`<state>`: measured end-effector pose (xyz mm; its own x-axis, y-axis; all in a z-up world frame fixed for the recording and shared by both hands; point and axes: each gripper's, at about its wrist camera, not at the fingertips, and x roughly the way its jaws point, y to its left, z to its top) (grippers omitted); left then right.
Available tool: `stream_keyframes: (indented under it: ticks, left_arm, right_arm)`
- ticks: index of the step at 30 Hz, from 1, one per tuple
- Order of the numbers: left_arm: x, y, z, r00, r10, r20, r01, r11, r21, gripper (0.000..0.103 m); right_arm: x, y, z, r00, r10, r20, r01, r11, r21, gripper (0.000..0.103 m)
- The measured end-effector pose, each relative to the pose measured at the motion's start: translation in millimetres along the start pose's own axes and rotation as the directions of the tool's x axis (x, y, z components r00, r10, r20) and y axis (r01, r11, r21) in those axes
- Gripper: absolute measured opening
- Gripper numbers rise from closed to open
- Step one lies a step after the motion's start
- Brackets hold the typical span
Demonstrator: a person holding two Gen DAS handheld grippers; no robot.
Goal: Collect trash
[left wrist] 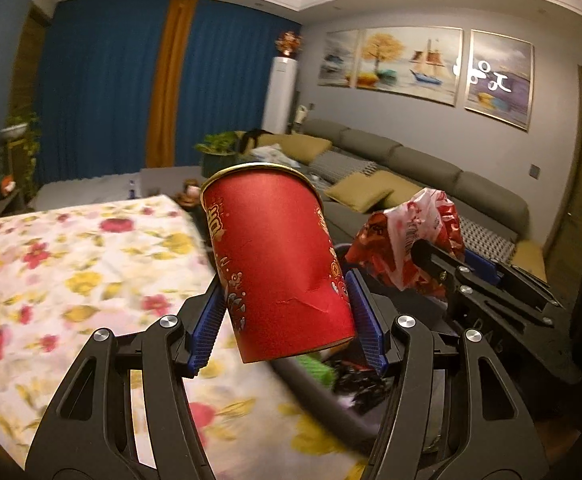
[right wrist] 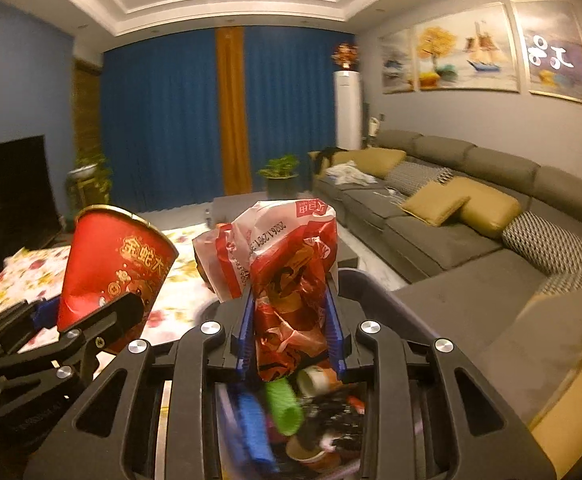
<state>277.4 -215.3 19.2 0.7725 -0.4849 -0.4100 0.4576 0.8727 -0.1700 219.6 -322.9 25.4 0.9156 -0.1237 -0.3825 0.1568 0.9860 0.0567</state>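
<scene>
- Blue curtains (right wrist: 171, 120) with an orange centre strip (right wrist: 233, 112) cover the far wall.
- White floor-standing air conditioner (right wrist: 348, 110) in the corner, an ornament on top of it.
- Three framed paintings (right wrist: 467, 52) hang in a row above the grey sectional sofa (right wrist: 471, 216).
- Mustard cushions (right wrist: 435, 202) and patterned cushions (right wrist: 547, 242) lie along the sofa seat.
- Potted plant (right wrist: 279, 172) near the sofa's far end.
- Dark television screen (right wrist: 11, 188) at left.
- Floral cloth (left wrist: 71, 272), white with red and yellow flowers, covers a flat surface.
</scene>
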Motion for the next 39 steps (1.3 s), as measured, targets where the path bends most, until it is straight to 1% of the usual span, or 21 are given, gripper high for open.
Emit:
stream_keyframes:
  ticks: [2,4,5,6,7,8,9,10,13,14,16,18,20,22,23,24,25,27,31,36,39]
  left_arm:
    - [12.9,-6.6,-1.7,0.999,-0.029,-0.012,0.029,1.0,0.004,0.059]
    - [24.1,-13.4,-3.6,0.998,-0.056,-0.019,0.056,0.998,0.01,0.06]
    - [28.5,-15.7,-4.9,0.997,-0.073,-0.023,0.074,0.997,0.014,0.06]
    - [31.2,-17.9,-6.5,0.996,-0.087,-0.027,0.088,0.996,0.019,0.061]
    - [34.5,-19.5,-8.4,0.995,-0.095,-0.031,0.096,0.995,0.027,0.061]
    - [36.8,-19.5,-10.6,0.995,-0.097,-0.034,0.098,0.995,0.035,0.061]
    - [38.6,-18.8,-12.9,0.995,-0.09,-0.037,0.092,0.995,0.042,0.063]
    - [40.4,-15.6,-15.4,0.996,-0.074,-0.043,0.076,0.996,0.041,0.067]
    - [45.4,-6.7,-15.9,0.997,-0.044,-0.061,0.044,0.999,0.006,0.077]
    - [43.9,-0.6,-17.1,0.997,-0.022,-0.069,0.021,1.0,-0.01,0.078]
    - [37.3,7.7,-16.3,0.997,0.005,-0.072,-0.006,1.0,-0.019,0.082]
    - [24.3,14.6,-18.2,0.996,0.059,-0.062,-0.06,0.998,-0.009,0.086]
    - [9.7,19.9,-18.5,0.993,0.111,-0.047,-0.112,0.994,0.001,0.088]
    - [-10.5,24.5,-22.3,0.987,0.159,-0.029,-0.159,0.987,0.008,0.09]
    - [-20.2,27.1,-21.4,0.985,0.171,-0.022,-0.171,0.985,0.011,0.091]
    - [-31.1,29.3,-24.1,0.982,0.187,-0.011,-0.187,0.982,0.012,0.092]
    - [-38.9,30.1,-24.8,0.981,0.195,-0.004,-0.195,0.981,0.012,0.094]
    - [-61.6,33.8,-29.8,0.974,0.228,0.014,-0.228,0.974,0.012,0.096]
    - [-101.3,39.5,-40.4,0.959,0.281,0.041,-0.282,0.959,0.02,0.097]
    - [-146.4,52.2,-50.5,0.948,0.314,0.054,-0.314,0.949,-0.009,0.097]
    - [-173.5,59.3,-59.0,0.937,0.343,0.071,-0.342,0.939,-0.021,0.097]
  right_arm:
    - [2.3,-13.6,-0.6,1.0,-0.014,0.009,0.014,1.0,0.026,0.033]
    - [2.1,-25.1,-1.9,1.0,-0.023,0.015,0.022,0.999,0.045,0.038]
    - [4.0,-28.9,-1.5,1.0,-0.024,0.017,0.023,0.998,0.054,0.043]
    - [5.1,-30.5,-1.4,1.0,-0.023,0.019,0.022,0.998,0.063,0.045]
    - [6.2,-34.3,-2.1,1.0,-0.023,0.018,0.021,0.997,0.071,0.046]
    - [6.8,-37.7,-3.2,1.0,-0.023,0.017,0.021,0.997,0.079,0.05]
    - [7.2,-37.5,-2.6,1.0,-0.025,0.016,0.024,0.996,0.084,0.053]
    - [6.6,-40.9,-4.0,0.999,-0.032,0.014,0.031,0.995,0.09,0.054]
    - [4.3,-45.3,-6.5,0.999,-0.038,0.007,0.037,0.994,0.104,0.06]
    - [2.0,-44.7,-6.9,0.999,-0.041,0.005,0.041,0.993,0.109,0.065]
    - [-4.4,-41.6,-8.7,0.999,-0.043,0.002,0.043,0.994,0.097,0.07]
    - [-12.2,-32.4,-10.5,0.999,-0.054,0.002,0.054,0.996,0.071,0.083]
    - [-17.3,-24.2,-9.9,0.998,-0.059,0.008,0.058,0.997,0.052,0.087]
    - [-26.3,-12.3,-12.8,0.999,-0.053,0.004,0.053,0.998,0.025,0.089]
    - [-30.7,-8.8,-14.6,0.998,-0.055,0.004,0.055,0.998,0.018,0.09]
    - [-36.0,-3.7,-16.7,0.998,-0.058,0.009,0.058,0.998,0.011,0.095]
    - [-42.9,3.5,-19.6,0.998,-0.058,0.018,0.058,0.998,0.002,0.098]
    - [-52.0,15.3,-24.3,0.998,-0.058,0.016,0.058,0.998,-0.016,0.098]
    - [-72.9,36.3,-33.9,0.999,-0.05,0.011,0.05,0.998,-0.044,0.098]
    - [-104.6,64.7,-48.2,0.999,-0.035,0.015,0.035,0.997,-0.062,0.098]
    - [-121.5,78.6,-53.1,0.999,-0.03,0.023,0.031,0.997,-0.071,0.098]
